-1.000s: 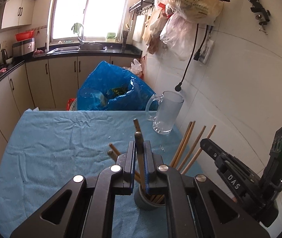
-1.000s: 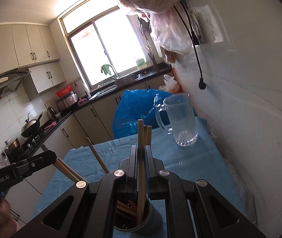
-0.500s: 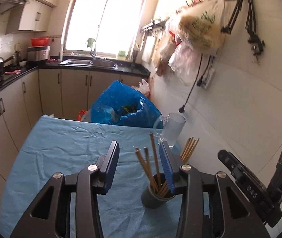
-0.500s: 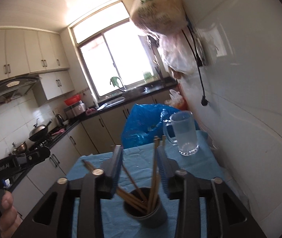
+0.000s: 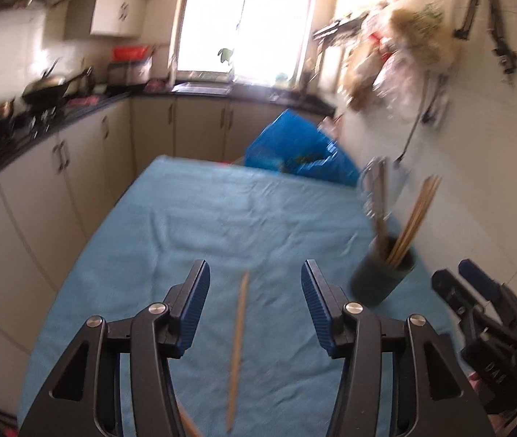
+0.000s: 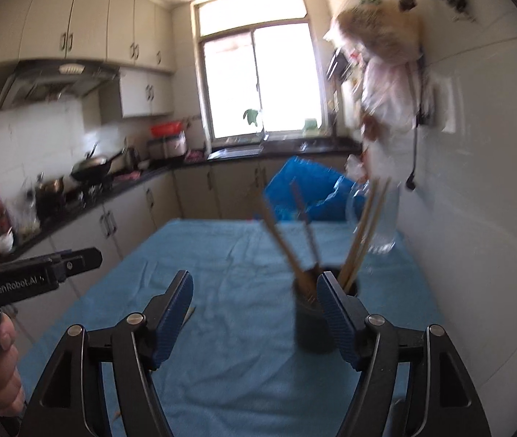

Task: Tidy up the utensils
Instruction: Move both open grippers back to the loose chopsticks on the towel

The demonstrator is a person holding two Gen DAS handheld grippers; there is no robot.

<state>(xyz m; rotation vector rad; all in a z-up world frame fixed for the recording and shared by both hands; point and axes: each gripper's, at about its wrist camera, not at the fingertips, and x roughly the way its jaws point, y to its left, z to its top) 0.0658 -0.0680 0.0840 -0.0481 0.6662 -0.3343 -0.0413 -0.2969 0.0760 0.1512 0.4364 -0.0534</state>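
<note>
Left gripper (image 5: pixel 254 313), black frame with blue ribbed pads, jaws opening and about half spread, nothing pinched. A single pale wooden chopstick (image 5: pixel 237 349) lies flat on the blue cloth-covered table (image 5: pixel 193 225) directly under the gap between the jaws, not touching either pad. Lined up like that, it is likely the next pick. A second stick end (image 5: pixel 187 423) pokes in at the bottom edge, blurred; can't tell what it rests on.

Right gripper (image 6: pixel 254 313), same build, jaws opening wide, empty. Its right pad overlaps the dark round utensil holder cup (image 6: pixel 311 324) in view, but the cup sits beyond it, not gripped.

That cup stands on the cloth near the white tiled wall (image 6: pixel 476 240), with several wooden chopsticks (image 6: pixel 362 233) leaning out in a fan, since the cup is wider than the bundle. In the left view the cup (image 5: pixel 382 276) sits off to the right, just beside the right gripper's tip.

Farther: clear glass mug (image 6: pixel 382 225) behind the cup, partly hidden by sticks. Blue plastic bag (image 5: pixel 298 156) past the table's far edge. Window and counter beyond, blurred.

Judgement: most sticks already sorted into the cup, loose ones left.
</note>
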